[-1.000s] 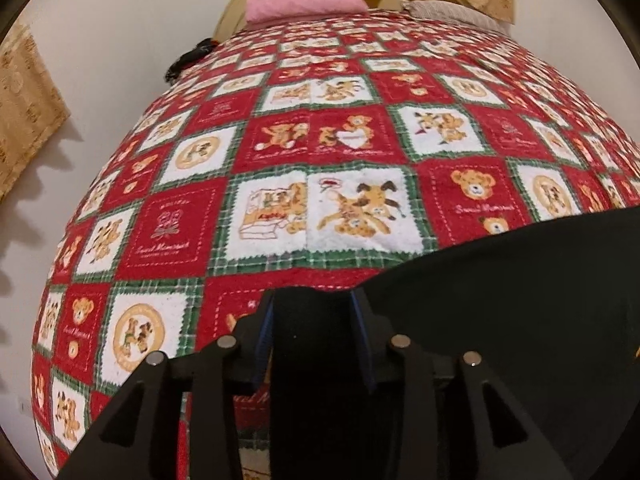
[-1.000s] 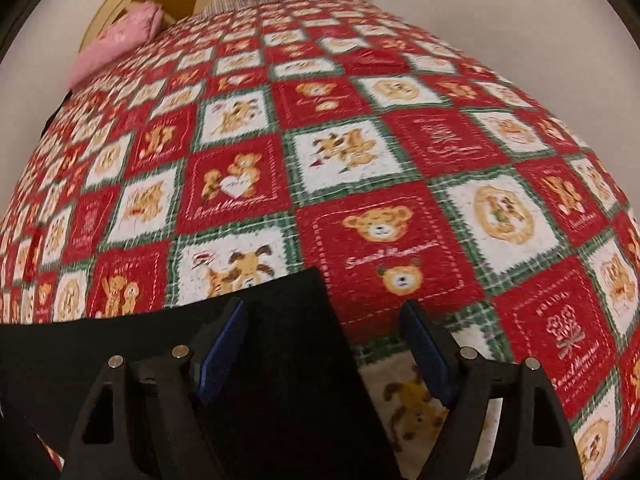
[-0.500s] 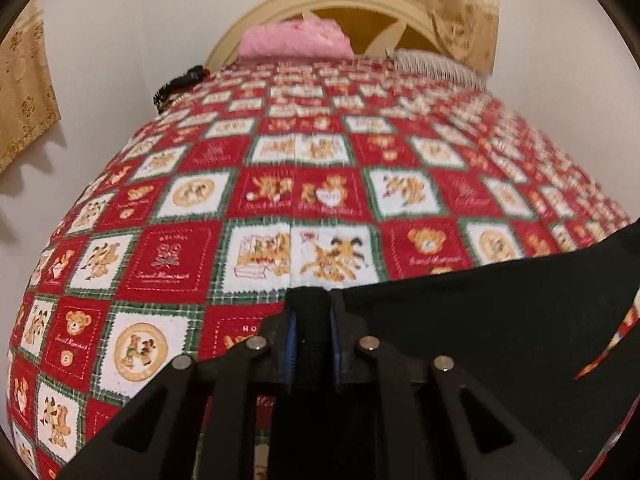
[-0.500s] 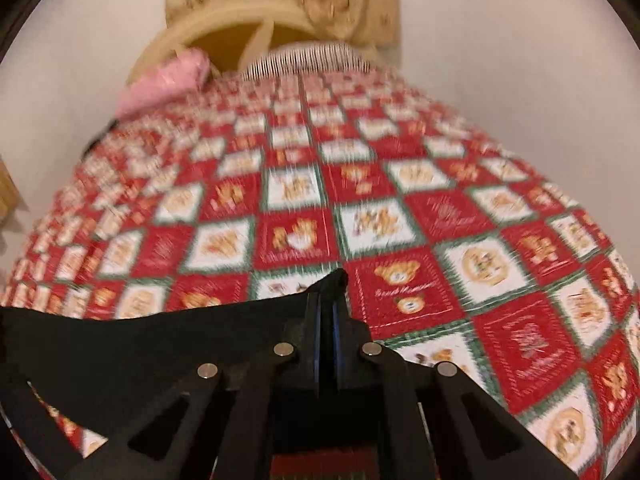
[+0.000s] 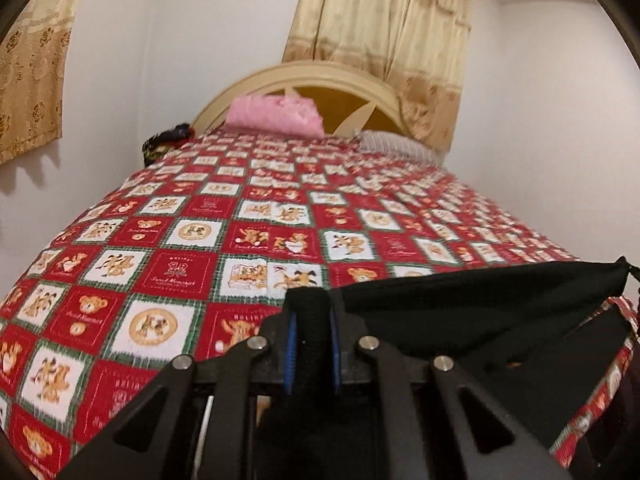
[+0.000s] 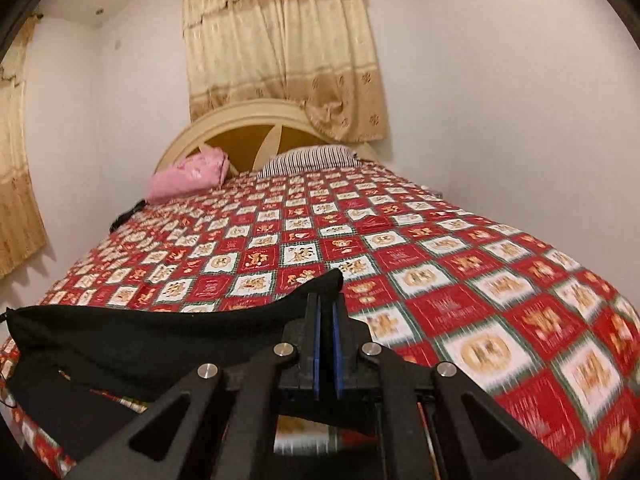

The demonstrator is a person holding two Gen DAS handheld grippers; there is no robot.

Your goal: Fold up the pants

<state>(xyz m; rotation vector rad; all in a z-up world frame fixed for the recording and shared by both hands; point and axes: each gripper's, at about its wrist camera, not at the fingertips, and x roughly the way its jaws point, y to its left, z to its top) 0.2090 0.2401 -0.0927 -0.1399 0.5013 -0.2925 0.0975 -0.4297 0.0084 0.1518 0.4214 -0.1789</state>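
stretching above the quilt [image 5: 168, 276], the black pants [image 5: 480, 304] are clamped by left gripper [image 5: 312, 312] and right gripper [image 6: 326, 312].

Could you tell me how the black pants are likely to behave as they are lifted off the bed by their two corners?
The black pants will probably hang limp: the edge sags between the left gripper and the right gripper. They look light, since thin pinches hold them up. The quilt may drag on any trailing cloth.
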